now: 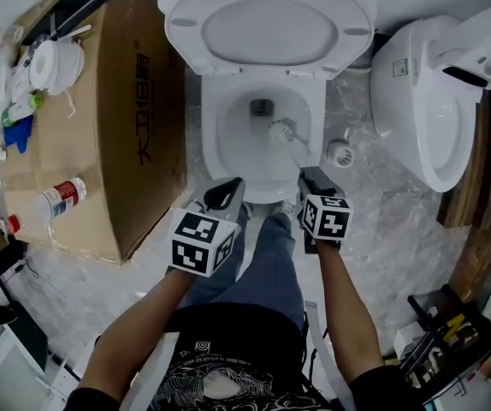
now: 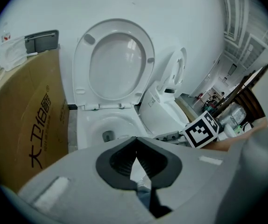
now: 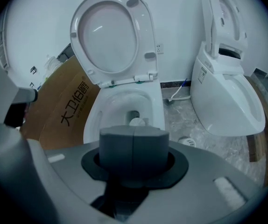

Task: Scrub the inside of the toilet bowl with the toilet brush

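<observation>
Brush [image 1: 281,131] sitting in bowl [image 1: 228,135], upper centre | right gripper [image 1: 307,176] clamping its handle | left gripper [image 1: 224,193] idling, jaws touching, empty | scrubbing seemingly getting under way, unfinished

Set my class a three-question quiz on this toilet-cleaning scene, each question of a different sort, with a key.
1. True or false: the lid is shut over the bowl.
2. Where is the head of the brush? A) in its holder B) inside the bowl C) on the cardboard box
3. Fill in: the brush's handle runs back to the ___ gripper.
Key: 1 false, it stands raised; 2 B; 3 right gripper, jaws closed.
</observation>
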`<state>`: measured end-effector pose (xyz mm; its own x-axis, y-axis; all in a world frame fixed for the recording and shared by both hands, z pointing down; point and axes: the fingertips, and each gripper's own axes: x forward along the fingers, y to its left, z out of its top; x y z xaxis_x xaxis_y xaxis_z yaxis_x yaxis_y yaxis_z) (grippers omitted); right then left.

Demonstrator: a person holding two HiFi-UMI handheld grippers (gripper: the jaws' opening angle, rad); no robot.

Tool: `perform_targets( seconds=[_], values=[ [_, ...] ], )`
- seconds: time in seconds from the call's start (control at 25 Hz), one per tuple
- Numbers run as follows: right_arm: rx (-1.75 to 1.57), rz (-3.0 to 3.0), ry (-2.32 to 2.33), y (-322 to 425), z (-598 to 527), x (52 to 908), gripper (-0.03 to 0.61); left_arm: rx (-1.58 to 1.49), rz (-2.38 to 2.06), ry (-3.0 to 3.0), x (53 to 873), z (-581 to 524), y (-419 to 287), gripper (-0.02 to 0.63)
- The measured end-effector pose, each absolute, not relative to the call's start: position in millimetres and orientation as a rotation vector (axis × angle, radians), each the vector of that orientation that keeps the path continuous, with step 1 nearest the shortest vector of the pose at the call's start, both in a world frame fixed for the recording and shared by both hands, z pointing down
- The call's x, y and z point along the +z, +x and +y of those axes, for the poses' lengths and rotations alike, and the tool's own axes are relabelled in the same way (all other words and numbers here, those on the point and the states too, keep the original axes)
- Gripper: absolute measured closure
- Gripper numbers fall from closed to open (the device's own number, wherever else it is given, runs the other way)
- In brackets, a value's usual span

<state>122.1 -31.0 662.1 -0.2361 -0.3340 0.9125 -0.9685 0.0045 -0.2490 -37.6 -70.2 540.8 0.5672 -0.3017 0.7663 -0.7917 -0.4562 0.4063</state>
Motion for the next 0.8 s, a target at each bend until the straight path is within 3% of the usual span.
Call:
perform_targets(
  seconds=[0.36, 0.8],
  values=[
    [1.29, -1.649, 1.273, 94.3, 5.6, 663.9, 0.425, 0.787, -0.882, 2.011, 541.0, -64.6, -35.0, 0.615],
    [1.249, -1.706, 1.213, 56.8, -36.8, 678.2, 0.425, 0.787, -0.925, 1.966, 547.7, -61.3, -62.7, 0.615]
  ],
)
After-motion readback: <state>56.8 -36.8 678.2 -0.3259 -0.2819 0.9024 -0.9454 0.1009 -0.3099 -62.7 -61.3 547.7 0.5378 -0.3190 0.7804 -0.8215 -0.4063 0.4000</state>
